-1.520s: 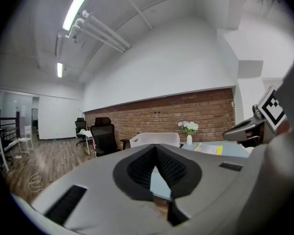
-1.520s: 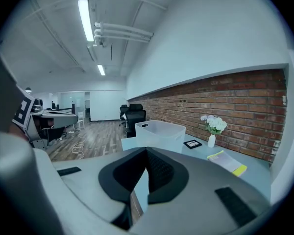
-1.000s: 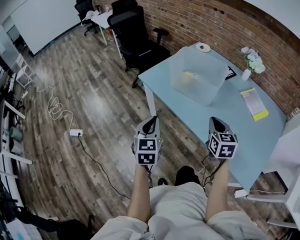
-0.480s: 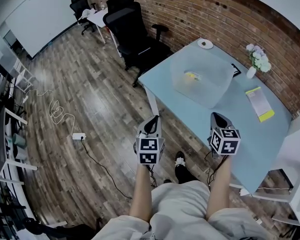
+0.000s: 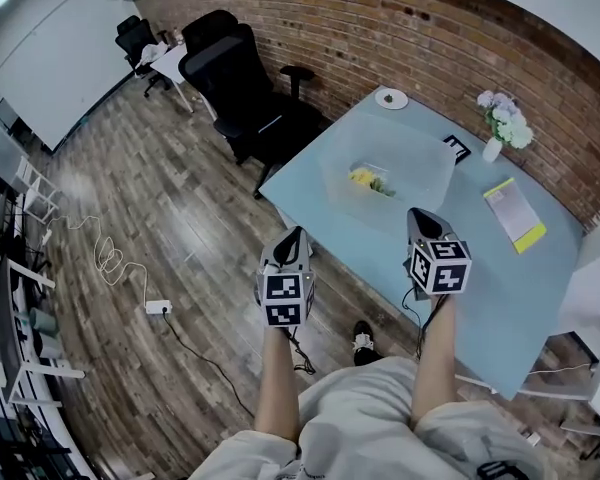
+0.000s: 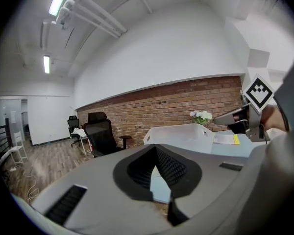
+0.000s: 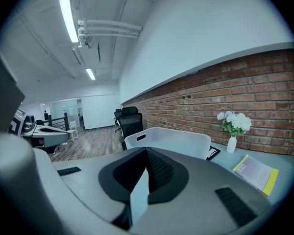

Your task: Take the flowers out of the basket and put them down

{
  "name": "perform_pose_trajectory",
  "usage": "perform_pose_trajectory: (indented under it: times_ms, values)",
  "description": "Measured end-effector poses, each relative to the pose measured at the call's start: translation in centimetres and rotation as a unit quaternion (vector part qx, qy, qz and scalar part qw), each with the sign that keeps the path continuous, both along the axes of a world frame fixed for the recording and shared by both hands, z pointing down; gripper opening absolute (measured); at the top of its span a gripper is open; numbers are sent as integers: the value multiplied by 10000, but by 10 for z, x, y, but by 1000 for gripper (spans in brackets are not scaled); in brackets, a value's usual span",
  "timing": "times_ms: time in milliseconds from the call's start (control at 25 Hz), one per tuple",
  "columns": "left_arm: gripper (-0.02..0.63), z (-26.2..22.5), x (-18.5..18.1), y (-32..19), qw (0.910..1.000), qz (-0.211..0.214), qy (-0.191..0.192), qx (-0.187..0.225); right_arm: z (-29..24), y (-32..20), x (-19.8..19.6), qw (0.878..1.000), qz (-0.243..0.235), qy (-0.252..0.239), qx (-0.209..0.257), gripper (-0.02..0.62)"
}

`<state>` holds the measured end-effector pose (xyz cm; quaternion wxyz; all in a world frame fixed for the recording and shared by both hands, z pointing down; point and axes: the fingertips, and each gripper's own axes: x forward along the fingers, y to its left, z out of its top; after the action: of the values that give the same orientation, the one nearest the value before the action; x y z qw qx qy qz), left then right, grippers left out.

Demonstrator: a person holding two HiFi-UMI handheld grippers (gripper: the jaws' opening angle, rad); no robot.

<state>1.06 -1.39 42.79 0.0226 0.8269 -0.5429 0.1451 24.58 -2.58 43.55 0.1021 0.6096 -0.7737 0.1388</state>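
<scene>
A translucent white basket stands on the light blue table, with yellow and green flowers lying inside it. My left gripper is shut and empty, over the floor just short of the table's near edge. My right gripper is also shut and empty, above the table a little short of the basket. The basket shows beyond the left gripper's closed jaws. The right gripper also looks onto the basket. From both gripper views the flowers are hidden behind the basket wall.
A white vase of pale flowers stands at the table's far side near the brick wall. A yellow-edged booklet, a dark flat item and a small plate also lie there. Black office chairs stand left of the table.
Both grippers have moved forward toward the table together, still shut. The basket now sits closer to them, and the flowers inside it show more clearly.
</scene>
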Motion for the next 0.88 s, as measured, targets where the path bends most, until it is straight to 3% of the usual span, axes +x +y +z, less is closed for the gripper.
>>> perform_pose_trajectory:
  times_ms: [560, 880]
  values:
    - [17, -11, 61, -95, 9990, 227, -368, 111, -8, -92, 54, 9990, 77, -413, 143, 2]
    - [17, -2, 103, -134, 9986, 352, -389, 34, 7, -116, 64, 9991, -232, -354, -67, 2]
